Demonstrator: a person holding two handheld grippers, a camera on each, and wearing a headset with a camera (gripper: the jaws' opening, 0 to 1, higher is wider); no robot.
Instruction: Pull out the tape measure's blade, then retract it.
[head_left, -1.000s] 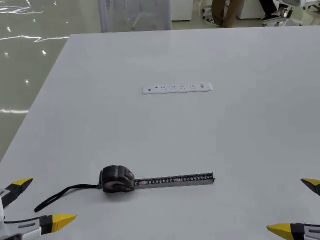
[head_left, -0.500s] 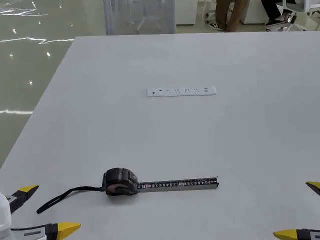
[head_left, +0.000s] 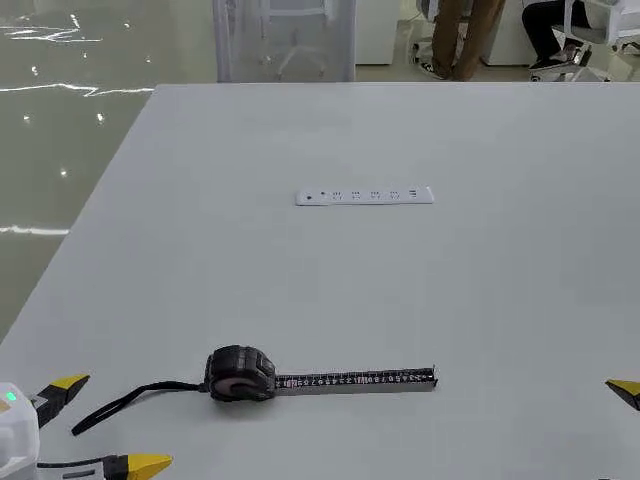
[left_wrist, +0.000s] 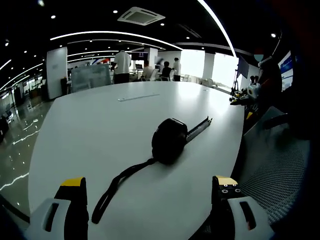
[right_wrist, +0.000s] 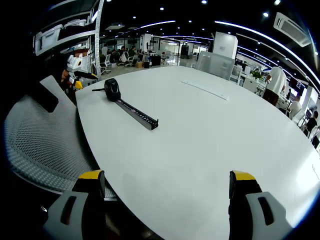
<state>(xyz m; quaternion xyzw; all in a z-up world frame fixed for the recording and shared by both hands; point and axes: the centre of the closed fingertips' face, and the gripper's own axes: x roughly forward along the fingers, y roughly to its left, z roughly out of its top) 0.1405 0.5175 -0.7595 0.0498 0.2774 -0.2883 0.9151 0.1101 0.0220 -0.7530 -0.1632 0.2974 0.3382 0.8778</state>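
Tape measure (head_left: 240, 374) lies lower centre in the head view, flat on the white table (head_left: 350, 280), black case at left. Blade (head_left: 355, 379) is out part way and runs right along the surface to its end hook (head_left: 432, 376). It stays extended with nothing holding it, so the lock is probably on. Wrist strap (head_left: 130, 400) trails from the case toward the lower left corner. Left gripper (head_left: 110, 425) sits at the lower left corner, jaws spread wide, nothing between them, near the strap's end but apart from the case. In its own view the case lies dead ahead between the yellow tips. Right gripper (right_wrist: 167, 176) is likewise wide open and empty, well apart from the hook. One yellow tip shows at the right edge of the head view. Judgement: the pull looks partly or wholly done, and neither gripper has a hold yet. To do it well, pin the case with the left gripper across its flanks, clear of the strap. Take the hook end with the right, draw straight along the blade's line, then free the lock and feed the blade back slowly so that it cannot whip. Power strip (head_left: 365, 195) lies upper centre, well away. Count: one tape measure, one blade, one strap, one power strip, one table, two grippers.
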